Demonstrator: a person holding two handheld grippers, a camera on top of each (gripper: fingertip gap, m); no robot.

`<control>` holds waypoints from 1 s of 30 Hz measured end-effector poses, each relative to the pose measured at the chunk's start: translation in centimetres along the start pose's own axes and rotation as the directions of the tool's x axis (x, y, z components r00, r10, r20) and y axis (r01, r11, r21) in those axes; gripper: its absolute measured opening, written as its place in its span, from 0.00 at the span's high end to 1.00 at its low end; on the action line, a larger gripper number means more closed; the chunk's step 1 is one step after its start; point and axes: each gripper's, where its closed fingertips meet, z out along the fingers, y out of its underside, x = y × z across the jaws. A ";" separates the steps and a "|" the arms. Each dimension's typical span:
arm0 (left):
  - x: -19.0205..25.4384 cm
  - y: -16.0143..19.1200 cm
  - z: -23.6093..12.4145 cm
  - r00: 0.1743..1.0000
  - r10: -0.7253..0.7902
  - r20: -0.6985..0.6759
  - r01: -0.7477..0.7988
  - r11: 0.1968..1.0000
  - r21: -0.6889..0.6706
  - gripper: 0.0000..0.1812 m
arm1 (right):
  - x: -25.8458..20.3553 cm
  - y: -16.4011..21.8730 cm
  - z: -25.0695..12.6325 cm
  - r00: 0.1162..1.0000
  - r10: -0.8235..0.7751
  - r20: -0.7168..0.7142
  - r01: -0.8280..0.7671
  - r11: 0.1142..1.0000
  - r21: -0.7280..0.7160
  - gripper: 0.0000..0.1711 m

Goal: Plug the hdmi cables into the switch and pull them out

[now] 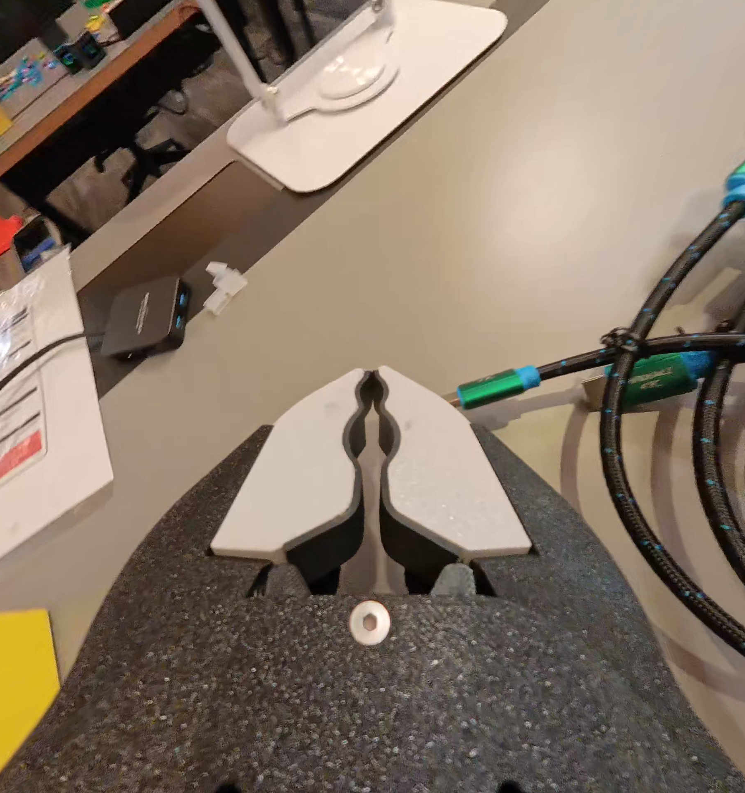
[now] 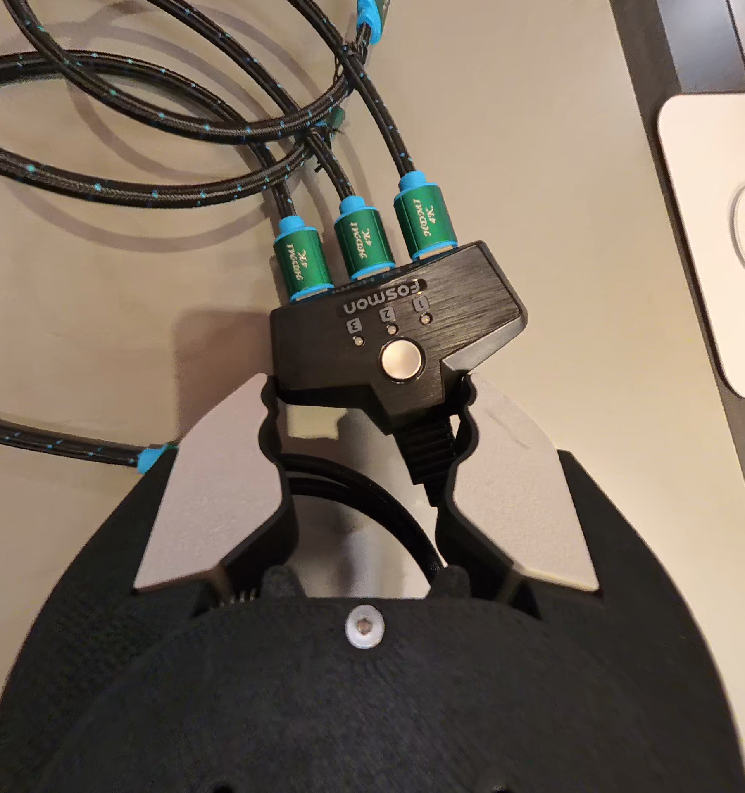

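Here the right tongs (image 2: 372, 386) hold the black switch (image 2: 398, 330) by its narrow near end, one grey finger (image 2: 229, 463) on each side, with the switch's own black lead running back between them. The switch rests on the beige counter (image 2: 555, 171), its round silver button (image 2: 401, 359) facing up. Three green hdmi plugs with blue collars sit side by side in its far edge: the left plug (image 2: 304, 266), the middle plug (image 2: 363, 242) and the right plug (image 2: 424, 223). Their braided black cables (image 2: 104, 189) loop away to the far left. Farther right lies a white stand base (image 2: 684, 240). In the left wrist view, the left tongs (image 1: 372, 377) are closed with their tips touching and nothing between them, hovering over the counter. Just to their right lies a loose green plug (image 1: 490, 388), beside coiled braided cable. Farther left sits a small black hub (image 1: 147, 317), with a white clip (image 1: 224, 285) near it.
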 end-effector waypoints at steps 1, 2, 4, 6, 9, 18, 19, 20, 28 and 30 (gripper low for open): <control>-0.2 0.4 -0.3 0.999 -0.019 0.029 0.018 1.000 0.005 1.00 | -0.1 -0.1 -0.2 1.000 -0.004 -0.004 0.004 1.000 0.000 0.53; -0.4 0.9 -0.5 0.998 -0.027 0.057 0.027 1.000 0.007 1.00 | -0.3 -0.2 -0.4 1.000 -0.008 -0.010 0.008 1.000 0.000 0.53; -0.8 2.1 -0.8 0.994 -0.002 0.110 0.004 1.000 -0.013 1.00 | -0.5 -0.2 -0.8 1.000 -0.017 -0.025 0.017 1.000 -0.005 0.53; -1.3 3.3 -1.0 0.985 0.071 0.158 -0.060 0.996 -0.068 1.00 | -0.7 -0.4 -1.4 0.999 -0.022 -0.046 0.021 1.000 -0.007 0.53; -1.7 4.4 -1.0 0.969 0.146 0.199 -0.122 0.984 -0.129 1.00 | -0.9 -0.8 -2.6 0.996 -0.025 -0.085 0.025 1.000 0.001 0.53; -2.0 4.6 -1.0 0.962 0.157 0.222 -0.128 0.982 -0.141 1.00 | -0.2 -1.9 -8.0 0.971 -0.047 -0.235 0.047 0.999 -0.006 0.53; -2.0 4.6 -1.0 0.962 0.156 0.222 -0.126 0.982 -0.141 1.00 | 0.2 -2.1 -8.9 0.965 -0.048 -0.258 0.049 0.999 -0.004 0.53; -2.0 4.6 -1.0 0.963 0.153 0.223 -0.123 0.982 -0.142 1.00 | 0.6 -2.3 -10.0 0.958 -0.048 -0.283 0.050 0.999 -0.001 0.53; -2.0 4.8 -1.2 0.964 0.144 0.224 -0.113 0.983 -0.147 1.00 | 8.3 -3.0 -25.9 0.798 0.093 -0.596 -0.036 0.994 0.107 0.52; -2.0 4.8 -1.3 0.965 0.142 0.220 -0.111 0.983 -0.149 1.00 | 11.0 -1.3 -31.3 0.704 0.163 -0.691 -0.092 0.986 0.139 0.52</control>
